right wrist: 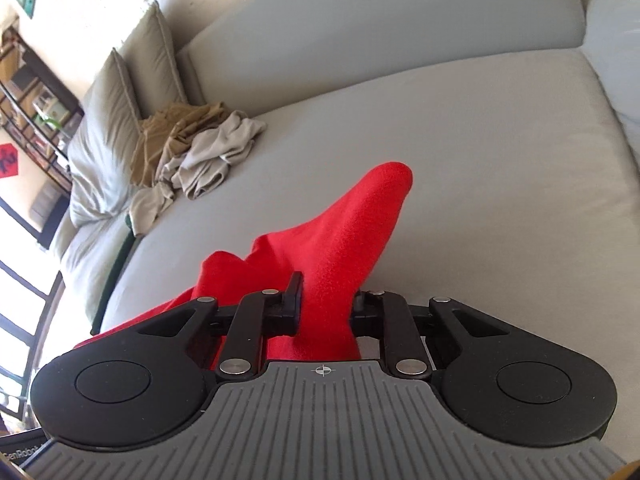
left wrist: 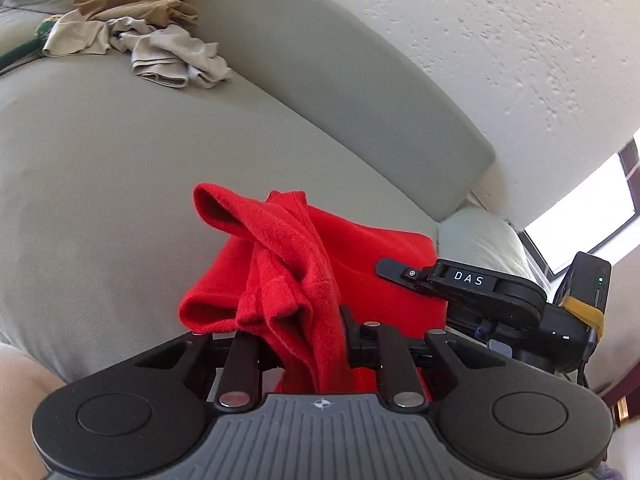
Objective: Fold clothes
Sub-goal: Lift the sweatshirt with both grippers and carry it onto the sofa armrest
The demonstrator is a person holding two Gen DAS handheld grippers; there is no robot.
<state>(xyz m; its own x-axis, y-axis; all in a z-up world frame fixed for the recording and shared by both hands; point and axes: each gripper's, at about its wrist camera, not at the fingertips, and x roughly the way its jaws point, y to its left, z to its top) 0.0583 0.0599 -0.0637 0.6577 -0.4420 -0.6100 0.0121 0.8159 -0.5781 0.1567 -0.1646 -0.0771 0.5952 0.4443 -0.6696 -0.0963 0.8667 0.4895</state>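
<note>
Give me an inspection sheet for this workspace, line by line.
Surface: grey-green sofa seat, mostly bare.
Job's things: red garment, bunched, gripped at two spots; unfolded pile of tan and beige clothes at the far end.
Clutter: cushions against the sofa's end.
Grippers: left gripper and right gripper each shut on red fabric.
Cables: a dark cable near the right gripper's body in the left wrist view.
Surroundings: textured wall, window, shelving.
</note>
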